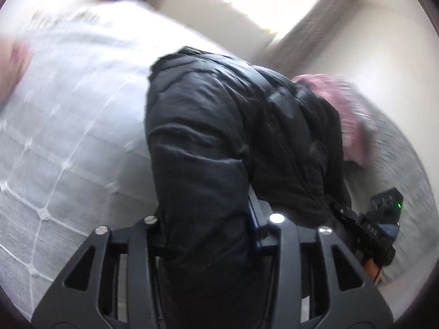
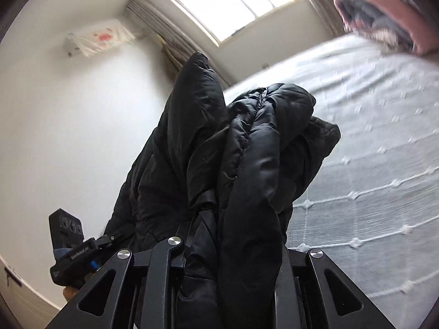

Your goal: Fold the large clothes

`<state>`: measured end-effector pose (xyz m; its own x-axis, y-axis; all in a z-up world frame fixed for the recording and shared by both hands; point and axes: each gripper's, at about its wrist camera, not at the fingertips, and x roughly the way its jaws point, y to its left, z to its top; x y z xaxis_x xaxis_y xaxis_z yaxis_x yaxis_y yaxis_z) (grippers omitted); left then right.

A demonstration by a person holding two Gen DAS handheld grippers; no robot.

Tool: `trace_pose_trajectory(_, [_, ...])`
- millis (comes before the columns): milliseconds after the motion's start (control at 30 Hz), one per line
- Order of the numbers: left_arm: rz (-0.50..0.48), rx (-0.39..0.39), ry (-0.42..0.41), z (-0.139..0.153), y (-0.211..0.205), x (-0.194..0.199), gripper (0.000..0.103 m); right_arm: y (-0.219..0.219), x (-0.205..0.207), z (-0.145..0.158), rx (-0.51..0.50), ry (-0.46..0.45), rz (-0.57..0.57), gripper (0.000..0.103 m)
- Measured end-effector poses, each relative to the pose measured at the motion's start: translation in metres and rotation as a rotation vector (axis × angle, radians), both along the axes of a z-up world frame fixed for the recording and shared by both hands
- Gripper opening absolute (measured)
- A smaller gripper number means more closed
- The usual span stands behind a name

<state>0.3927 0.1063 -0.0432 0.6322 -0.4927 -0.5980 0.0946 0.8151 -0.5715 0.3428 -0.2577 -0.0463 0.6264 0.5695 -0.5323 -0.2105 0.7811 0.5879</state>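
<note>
Lifted above the bed (image 2: 370,150), a black puffer jacket (image 2: 247,150) hangs clamped in both the left hand-held gripper (image 1: 208,235) and right hand-held gripper (image 2: 233,249); apparently mid-carry, next needing spreading flat ahead of them.

2 wrist views, close behind black jacket (image 1: 219,137), facing bed (image 2: 370,137).

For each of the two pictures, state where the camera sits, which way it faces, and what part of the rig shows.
Left wrist: on the left gripper, facing along its fingers at the black jacket over the bed; right gripper visible.
Right wrist: on the right gripper, facing jacket, bed, window; left gripper visible.
Shared: jacket, bed, pink bedding.
</note>
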Motion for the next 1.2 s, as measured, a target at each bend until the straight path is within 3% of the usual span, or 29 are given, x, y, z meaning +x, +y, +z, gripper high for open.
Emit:
trace_pose_trajectory(33, [0.019, 0.014, 0.057, -0.017, 0.003, 0.012, 0.057, 0.004, 0.012, -0.016, -0.019, 0.062, -0.015, 0.036])
trace_pose_trajectory(67, [0.019, -0.012, 0.069, -0.030, 0.010, 0.018, 0.059, 0.003, 0.018, -0.030, 0.009, 0.089, -0.025, 0.049])
trace_pose_trajectory(133, [0.033, -0.056, 0.053, -0.038, 0.022, 0.020, 0.063, -0.004, 0.024, -0.045, 0.125, 0.102, -0.045, 0.056])
trace_pose_trajectory(200, [0.039, -0.066, 0.045, -0.036, 0.032, 0.017, 0.064, -0.016, 0.021, -0.051, 0.179, 0.134, -0.056, 0.064])
trace_pose_trajectory(300, [0.074, -0.009, 0.061, -0.029, 0.045, 0.011, 0.066, -0.036, 0.005, -0.048, 0.124, 0.137, -0.099, 0.074])
trace_pose_trajectory(467, [0.101, 0.050, 0.052, -0.012, 0.055, -0.023, 0.065, -0.041, -0.043, -0.001, -0.025, 0.115, -0.179, 0.075])
trace_pose_trajectory(700, [0.168, 0.316, 0.000, 0.032, 0.012, -0.107, 0.067, -0.025, -0.130, 0.030, -0.211, 0.098, -0.186, 0.075])
trace_pose_trajectory(833, [0.198, 0.465, -0.065, 0.060, -0.018, -0.157, 0.083, -0.011, -0.173, 0.047, -0.281, 0.062, -0.147, 0.076])
trace_pose_trajectory(967, [0.191, 0.534, -0.127, 0.074, -0.034, -0.202, 0.088, 0.008, -0.212, 0.061, -0.301, 0.005, -0.139, 0.083])
trace_pose_trajectory(1200, [0.191, 0.591, -0.188, 0.069, -0.049, -0.236, 0.093, 0.027, -0.258, 0.063, -0.299, -0.080, -0.106, 0.091])
